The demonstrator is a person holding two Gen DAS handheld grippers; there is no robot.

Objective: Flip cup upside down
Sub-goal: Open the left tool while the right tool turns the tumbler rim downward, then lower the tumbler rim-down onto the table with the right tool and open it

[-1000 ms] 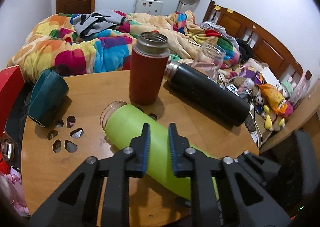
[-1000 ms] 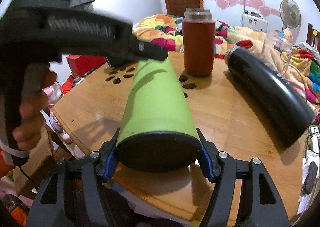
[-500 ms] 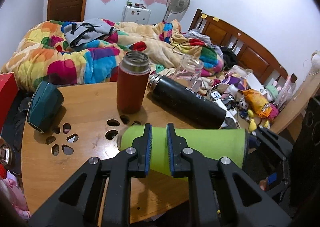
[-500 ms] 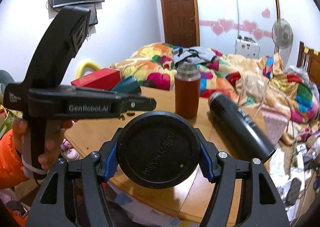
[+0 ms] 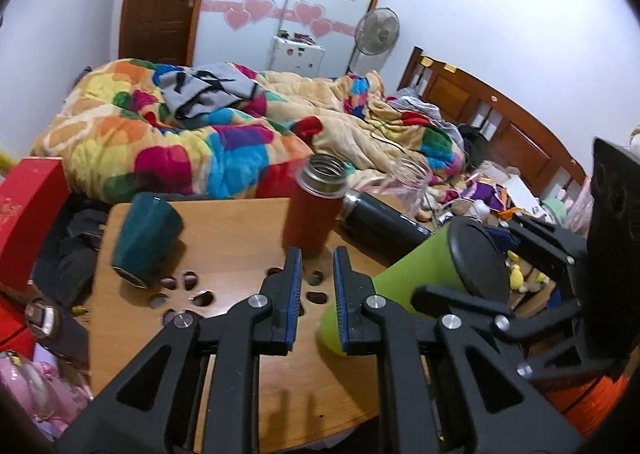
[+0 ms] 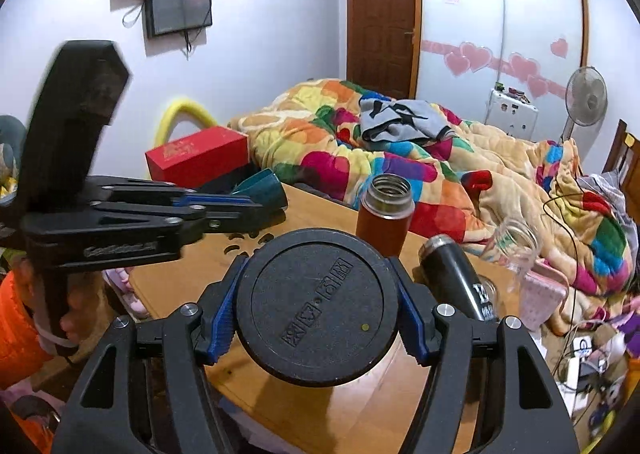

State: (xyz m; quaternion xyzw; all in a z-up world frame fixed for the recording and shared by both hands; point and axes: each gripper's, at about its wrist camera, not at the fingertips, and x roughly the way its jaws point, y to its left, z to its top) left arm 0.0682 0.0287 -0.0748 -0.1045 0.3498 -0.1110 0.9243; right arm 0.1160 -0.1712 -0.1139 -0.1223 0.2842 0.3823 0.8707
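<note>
My right gripper (image 6: 316, 318) is shut on the green cup (image 5: 416, 274) near its black base (image 6: 316, 308). It holds the cup lifted and tilted over the wooden table (image 5: 224, 222), base up toward the right, mouth down. In the right wrist view only the round black base shows between the blue pads (image 6: 222, 318). My left gripper (image 5: 314, 294) is empty, its jaws narrowly apart, just left of the cup's lower end. It also shows in the right wrist view (image 6: 240, 210), at the left.
On the table stand a red flask (image 5: 312, 210) with an open steel mouth, a black bottle (image 5: 380, 226) lying on its side, a teal cup (image 5: 144, 238) tipped over, and a clear glass jar (image 5: 404, 182). A bed with a colourful quilt (image 5: 192, 134) lies behind.
The right gripper has raised the green cup from lying on the table and swung its base upward. The left gripper has drawn back up and left of it.
</note>
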